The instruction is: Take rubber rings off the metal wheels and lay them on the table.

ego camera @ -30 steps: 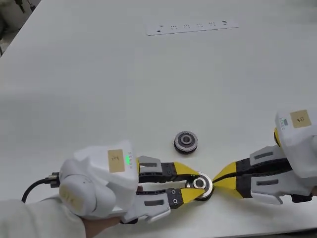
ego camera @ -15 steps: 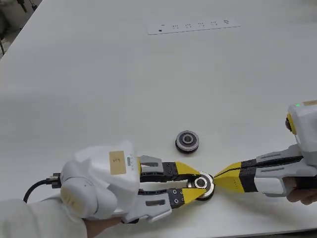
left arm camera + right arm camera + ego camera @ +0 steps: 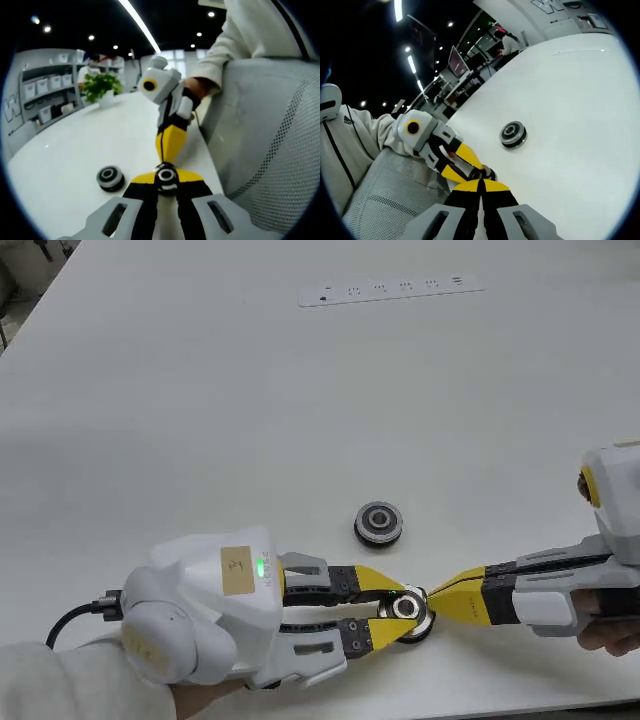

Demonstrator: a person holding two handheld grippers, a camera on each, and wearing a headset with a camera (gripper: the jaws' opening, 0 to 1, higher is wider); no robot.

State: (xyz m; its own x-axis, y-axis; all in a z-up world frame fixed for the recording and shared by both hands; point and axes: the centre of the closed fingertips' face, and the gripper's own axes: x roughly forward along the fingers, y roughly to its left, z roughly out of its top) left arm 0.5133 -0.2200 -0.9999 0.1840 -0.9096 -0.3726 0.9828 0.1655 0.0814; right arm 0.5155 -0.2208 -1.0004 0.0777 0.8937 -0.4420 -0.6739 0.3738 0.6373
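- I'm clamping the left gripper (image 3: 398,612) tight around a wheel (image 3: 407,606) near the table's (image 3: 200,420) front edge.
- Right gripper (image 3: 437,602) is touching that wheel's rim, jaws pressed together; can't tell if it's gripping anything.
- Second wheel (image 3: 379,523) is sitting just behind.

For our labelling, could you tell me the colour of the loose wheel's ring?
Black ring, clearest in the head view.

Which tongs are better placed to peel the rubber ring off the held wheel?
Right: the left tongs clamp the wheel steady, and the right tongs are shut at its rim, poised to pull.
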